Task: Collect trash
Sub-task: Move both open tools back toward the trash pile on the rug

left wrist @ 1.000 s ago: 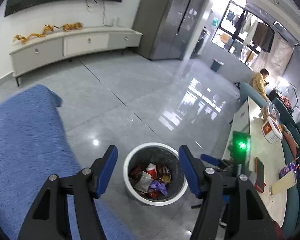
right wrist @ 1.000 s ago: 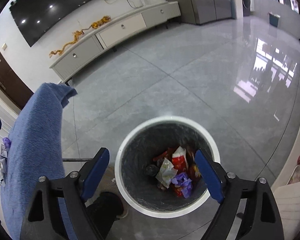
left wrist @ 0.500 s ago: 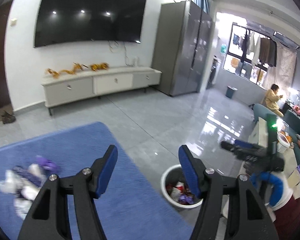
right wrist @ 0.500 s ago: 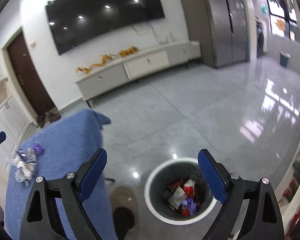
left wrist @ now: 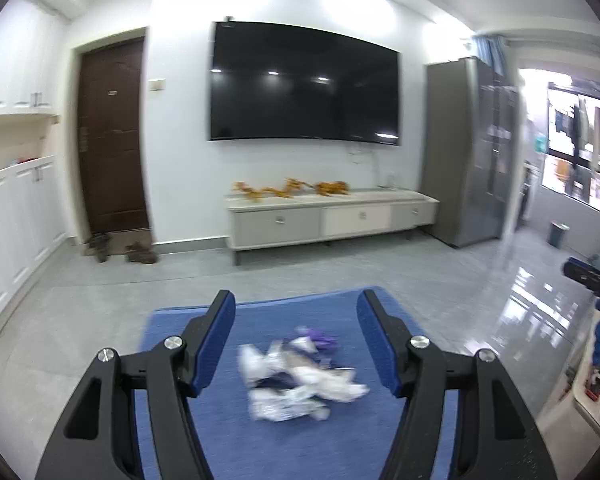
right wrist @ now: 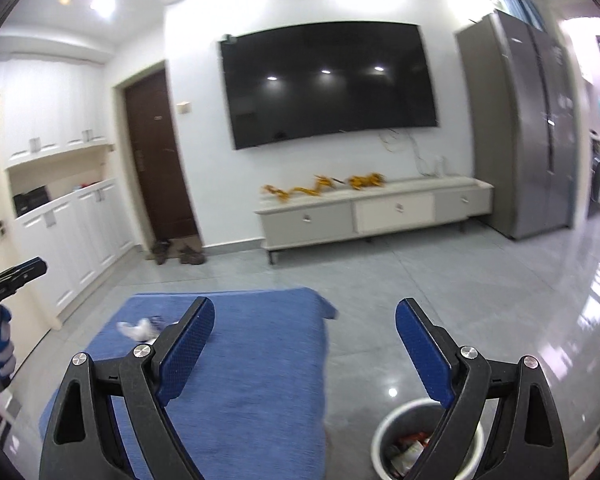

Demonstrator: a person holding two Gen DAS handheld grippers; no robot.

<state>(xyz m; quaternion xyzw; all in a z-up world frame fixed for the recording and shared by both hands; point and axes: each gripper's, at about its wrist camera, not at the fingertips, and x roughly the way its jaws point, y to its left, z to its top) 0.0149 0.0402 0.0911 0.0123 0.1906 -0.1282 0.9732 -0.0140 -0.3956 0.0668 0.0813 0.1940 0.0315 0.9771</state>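
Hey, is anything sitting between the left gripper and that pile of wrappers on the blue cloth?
Nothing visible. The left gripper is open and empty, and the wrappers lie on the blue cloth straight ahead, framed between its fingers.

The left gripper (left wrist: 296, 344) has its jaws apart and holds nothing. The right gripper (right wrist: 305, 354) is spread wider, also empty. Both point slightly downward.

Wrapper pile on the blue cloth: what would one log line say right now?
left claw: open, empty | right claw: open, empty | wrapper pile: on blue cloth | trash bin: holds wrappers
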